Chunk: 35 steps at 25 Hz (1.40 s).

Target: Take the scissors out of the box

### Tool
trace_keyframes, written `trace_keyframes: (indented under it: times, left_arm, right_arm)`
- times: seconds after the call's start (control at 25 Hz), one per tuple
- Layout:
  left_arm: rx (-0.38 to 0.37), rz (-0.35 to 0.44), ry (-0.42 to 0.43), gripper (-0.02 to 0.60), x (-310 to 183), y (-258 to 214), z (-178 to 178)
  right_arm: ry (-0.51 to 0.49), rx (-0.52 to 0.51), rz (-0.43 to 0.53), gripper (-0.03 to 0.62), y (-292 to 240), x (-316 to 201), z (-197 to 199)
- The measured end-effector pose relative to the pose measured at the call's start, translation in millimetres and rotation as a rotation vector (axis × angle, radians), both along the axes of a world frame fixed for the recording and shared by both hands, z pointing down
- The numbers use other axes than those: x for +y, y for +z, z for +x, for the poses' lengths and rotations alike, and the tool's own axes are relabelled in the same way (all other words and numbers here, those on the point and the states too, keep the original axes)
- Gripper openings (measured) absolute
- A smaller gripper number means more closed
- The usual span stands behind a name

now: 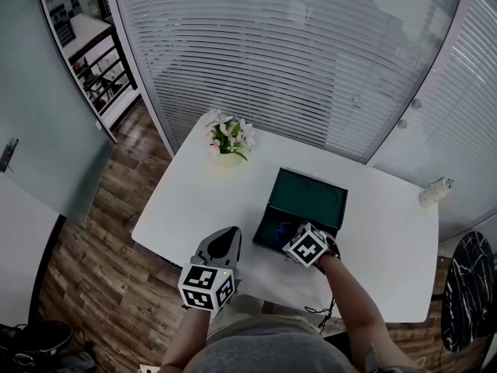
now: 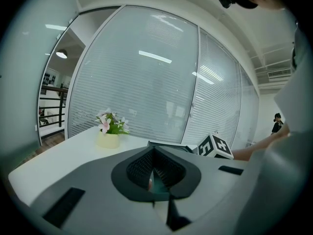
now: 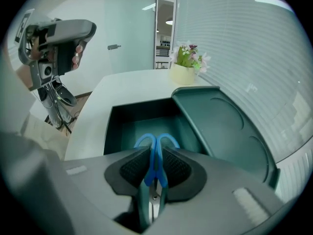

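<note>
The person's left forearm (image 1: 189, 339) is reaching forward from the lower edge of the head view, carrying the left gripper (image 1: 224, 238) over the near edge of the white table (image 1: 186, 200). It is pointing away from the body, toward the blinds. In the left gripper view its jaws are pressing together pad to pad, with nothing between them (image 2: 155, 170).

Beyond it, at the far edge of the table, a pot of pink flowers (image 1: 227, 142) is standing upright.

Near the middle of the table the dark green box (image 1: 269, 217) is lying open, its lid (image 1: 307, 196) leaning back toward the window.

The right forearm (image 1: 351, 305) is angling in from the lower right, bringing the right gripper (image 1: 297, 238) down at the near side of the box, its marker cube uppermost. In the right gripper view the jaws are clamping the scissors (image 3: 155, 153) just behind the blue handle loops. The loops are sticking out past the pads over the box's open tray, and the blades are running back between the jaws toward the camera. Whether the scissors are touching the box floor cannot be told.

Well apart, near the right edge of the table, a small white object (image 1: 436, 191) is sitting alone.
</note>
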<state>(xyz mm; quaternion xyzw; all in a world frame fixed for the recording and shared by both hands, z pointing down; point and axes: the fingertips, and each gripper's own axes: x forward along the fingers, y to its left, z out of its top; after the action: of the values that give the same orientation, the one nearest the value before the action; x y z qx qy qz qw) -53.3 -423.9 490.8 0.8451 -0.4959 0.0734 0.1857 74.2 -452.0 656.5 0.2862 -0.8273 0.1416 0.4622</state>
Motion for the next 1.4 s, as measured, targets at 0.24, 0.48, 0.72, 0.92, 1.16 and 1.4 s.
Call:
trace_keyframes:
  times: [0.24,0.48,0.72,0.92,1.16,1.4]
  left_arm:
    - [0.004,0.007,0.005,0.003,24.2,-1.9,2.7]
    - [0.009,0.02,0.002,0.003,50.1,-4.2,7.9]
    - [0.007,0.034,0.007,0.003,78.3,-7.3,16.5]
    - [-0.001,0.045,0.014,0.003,102.8,-9.9,24.6]
    - [-0.009,0.063,0.017,0.003,136.9,-14.4,38.8]
    - [-0.021,0.078,0.018,0.003,168.2,-16.9,40.9]
  right_arm:
    - [0.061,-0.085,0.127,0.092,-36.4,1.7,1.4]
    - [0.108,-0.133,0.234,0.091,-64.3,15.4,6.2]
    - [0.149,-0.178,0.339,0.089,-92.8,30.4,10.7]
    - [0.193,-0.238,0.442,0.089,-124.5,49.3,16.0]
    - [0.251,-0.324,0.55,0.088,-167.7,89.5,30.2]
    - [0.293,-0.395,0.612,0.088,-194.6,137.0,33.5]
